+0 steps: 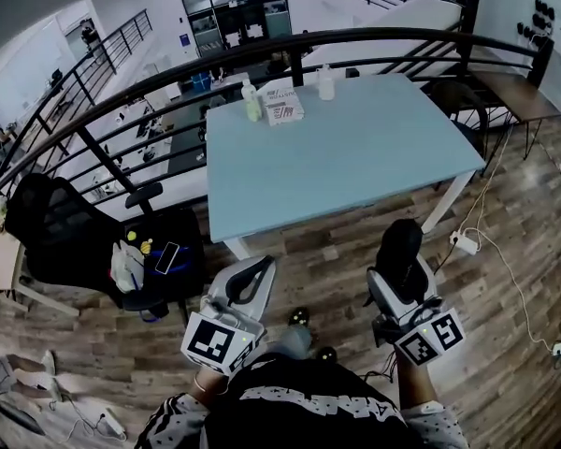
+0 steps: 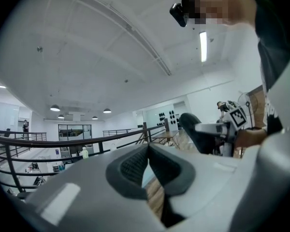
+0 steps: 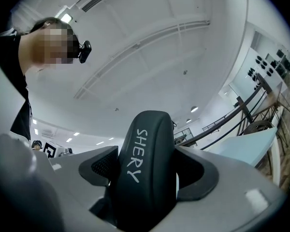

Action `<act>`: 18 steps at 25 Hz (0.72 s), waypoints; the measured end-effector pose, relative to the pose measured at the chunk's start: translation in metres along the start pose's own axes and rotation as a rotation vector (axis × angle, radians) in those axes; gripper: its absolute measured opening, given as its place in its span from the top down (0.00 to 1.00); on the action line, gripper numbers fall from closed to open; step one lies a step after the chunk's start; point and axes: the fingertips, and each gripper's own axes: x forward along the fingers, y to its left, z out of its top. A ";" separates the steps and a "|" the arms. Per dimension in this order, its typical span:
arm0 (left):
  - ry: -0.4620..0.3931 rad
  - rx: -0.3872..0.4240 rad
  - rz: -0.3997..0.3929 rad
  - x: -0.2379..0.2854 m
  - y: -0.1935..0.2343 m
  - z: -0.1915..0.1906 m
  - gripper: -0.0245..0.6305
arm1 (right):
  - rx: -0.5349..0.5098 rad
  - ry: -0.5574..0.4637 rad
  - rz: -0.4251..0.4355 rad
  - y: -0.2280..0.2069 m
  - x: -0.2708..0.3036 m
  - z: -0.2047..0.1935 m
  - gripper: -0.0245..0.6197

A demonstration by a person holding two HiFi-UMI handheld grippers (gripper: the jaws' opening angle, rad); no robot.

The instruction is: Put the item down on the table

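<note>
Head view, looking steeply down: a wooden floor (image 1: 505, 344) fills the foreground, with a pale blue table (image 1: 355, 166) standing ahead of the person and a black railing (image 1: 168, 73) curving behind its far edge. A black office chair (image 1: 56, 241) sits off the table's left near corner, its seat carrying a phone (image 1: 166, 256) and some small clutter. Three things stand along the tabletop's far edge: a white box (image 1: 283, 108) with red print, a greenish bottle (image 1: 251, 101) just to its left, and a clear bottle (image 1: 325, 84) near its right. All are well apart from both grippers. A white power strip (image 1: 465, 242) and its cables lie on the floor beside the table's right near leg.

Both grippers are held short of the table's near edge, over the floor. The left gripper (image 2: 148, 166) has its jaws brought together with nothing between them. The right gripper (image 3: 149, 170) is clamped on the black item (image 3: 146, 144), which is off the table and raised in front of the near edge, toward the right corner.

Right gripper view: the item is a smooth, matte black, oblong piece with a rounded top that rises well above the pads. The word "SHERY" is handwritten in white down its face.
</note>
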 end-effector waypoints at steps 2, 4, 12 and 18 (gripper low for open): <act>-0.005 0.005 -0.017 0.006 -0.003 0.000 0.96 | 0.001 0.000 -0.011 -0.005 -0.002 0.001 0.40; -0.013 0.009 -0.026 0.014 -0.002 0.002 0.96 | -0.007 -0.005 -0.025 -0.011 -0.003 0.003 0.40; -0.045 -0.010 -0.106 0.071 -0.001 -0.001 0.96 | -0.042 0.000 -0.102 -0.049 0.000 0.011 0.40; -0.072 -0.036 -0.142 0.118 0.016 -0.003 0.96 | -0.063 0.013 -0.142 -0.077 0.021 0.017 0.40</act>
